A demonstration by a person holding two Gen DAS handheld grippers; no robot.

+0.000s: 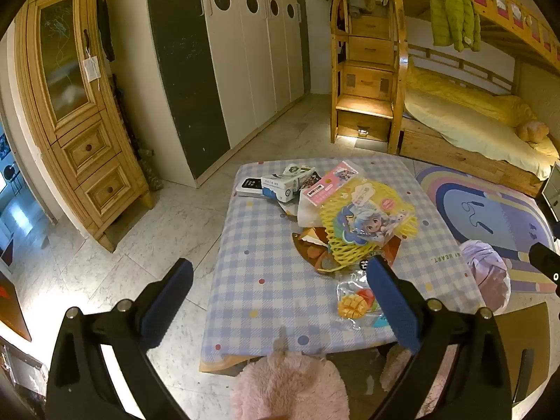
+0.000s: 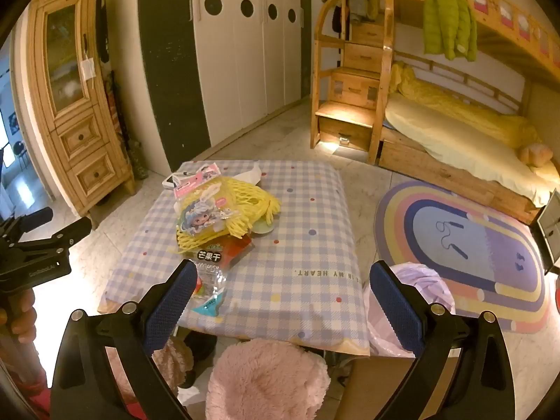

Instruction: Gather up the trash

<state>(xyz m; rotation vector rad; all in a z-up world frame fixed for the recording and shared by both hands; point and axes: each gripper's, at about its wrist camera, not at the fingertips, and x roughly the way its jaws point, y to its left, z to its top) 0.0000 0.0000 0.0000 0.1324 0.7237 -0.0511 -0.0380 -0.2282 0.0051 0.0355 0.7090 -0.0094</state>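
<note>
The left gripper [image 1: 280, 273] hovers with its blue pads spread wide and nothing between them, above the near edge of the checked table [image 1: 266, 252]. On the table, toward its left half as the right wrist view shows it, lies the trash: a tissue pack [image 1: 285, 183] at the far end, a yellow foam net [image 1: 364, 224] over snack wrappers, and a clear mango packet [image 2: 210, 280] nearest. The right gripper [image 2: 283, 276] is likewise wide apart and empty. Just beside the table's right edge sits a lilac bag [image 2: 420, 283].
</note>
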